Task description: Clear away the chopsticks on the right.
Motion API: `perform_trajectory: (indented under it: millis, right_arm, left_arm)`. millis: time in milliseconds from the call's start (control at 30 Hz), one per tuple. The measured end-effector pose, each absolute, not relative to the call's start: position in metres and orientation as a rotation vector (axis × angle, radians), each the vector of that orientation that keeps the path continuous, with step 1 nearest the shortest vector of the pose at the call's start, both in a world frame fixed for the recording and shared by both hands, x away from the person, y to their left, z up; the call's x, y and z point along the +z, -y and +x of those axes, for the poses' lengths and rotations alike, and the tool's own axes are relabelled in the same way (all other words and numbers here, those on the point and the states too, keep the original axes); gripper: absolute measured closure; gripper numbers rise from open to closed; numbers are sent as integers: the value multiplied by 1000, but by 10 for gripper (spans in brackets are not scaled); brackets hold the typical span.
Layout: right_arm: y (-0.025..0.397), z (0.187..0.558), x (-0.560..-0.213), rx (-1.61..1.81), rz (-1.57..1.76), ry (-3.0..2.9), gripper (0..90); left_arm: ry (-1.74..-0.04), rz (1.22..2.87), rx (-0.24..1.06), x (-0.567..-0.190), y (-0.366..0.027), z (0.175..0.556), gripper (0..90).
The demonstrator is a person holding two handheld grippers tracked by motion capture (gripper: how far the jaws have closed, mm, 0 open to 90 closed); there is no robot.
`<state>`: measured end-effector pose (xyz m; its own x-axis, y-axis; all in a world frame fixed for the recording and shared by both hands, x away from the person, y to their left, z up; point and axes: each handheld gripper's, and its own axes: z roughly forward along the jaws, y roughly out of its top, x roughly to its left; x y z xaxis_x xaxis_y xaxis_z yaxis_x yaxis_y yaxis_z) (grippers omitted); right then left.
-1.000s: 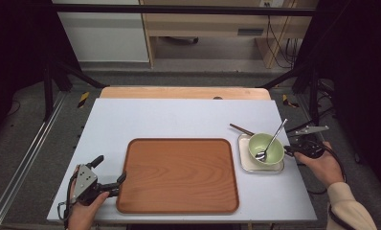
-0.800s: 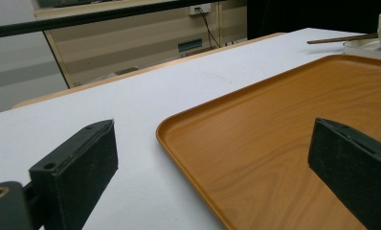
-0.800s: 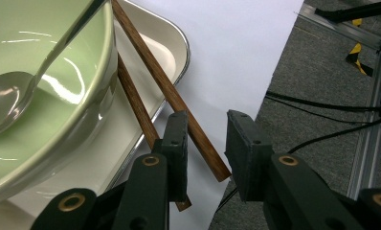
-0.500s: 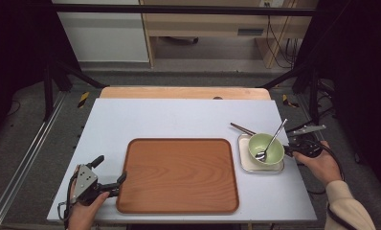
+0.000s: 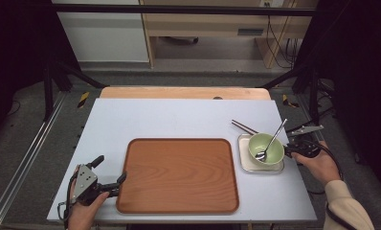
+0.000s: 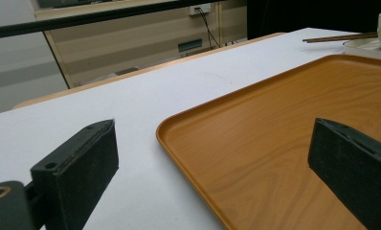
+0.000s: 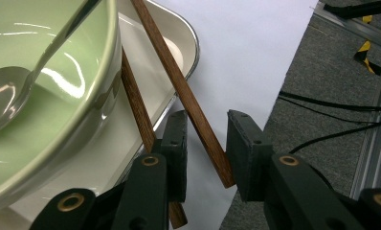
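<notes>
Right gripper (image 7: 205,143): jaws slightly parted around one chopstick (image 7: 179,91), not clamped; second chopstick (image 7: 136,108) lies just outside the near jaw, against the bowl (image 7: 59,110) (spoon (image 7: 16,96) inside). Left gripper (image 6: 212,163): spread wide, straddling the tray (image 6: 284,139) corner.

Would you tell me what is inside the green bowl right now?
A metal spoon lies in the green bowl, its handle leaning out over the rim. No food shows; the spot under the spoon's head is hidden.
</notes>
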<state>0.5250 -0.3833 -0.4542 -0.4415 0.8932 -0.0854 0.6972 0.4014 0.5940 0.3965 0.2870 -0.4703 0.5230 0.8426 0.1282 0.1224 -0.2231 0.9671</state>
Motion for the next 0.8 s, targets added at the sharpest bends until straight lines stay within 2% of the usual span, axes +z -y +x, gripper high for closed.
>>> perform_trajectory:
  millis: [367,567,800]
  right_arm:
    - [384,523,-456,707,1363,-2285,733]
    - [384,521,-456,738,1324,-2298,841]
    - [385,519,-455,777,1301,-2267,843]
  left_arm:
    - [-826,1684,834,-471,-287,397,30]
    - [-833,1680,838,-471,-288,397,30]
    - [-833,1681,841,-471,-288,397,30]
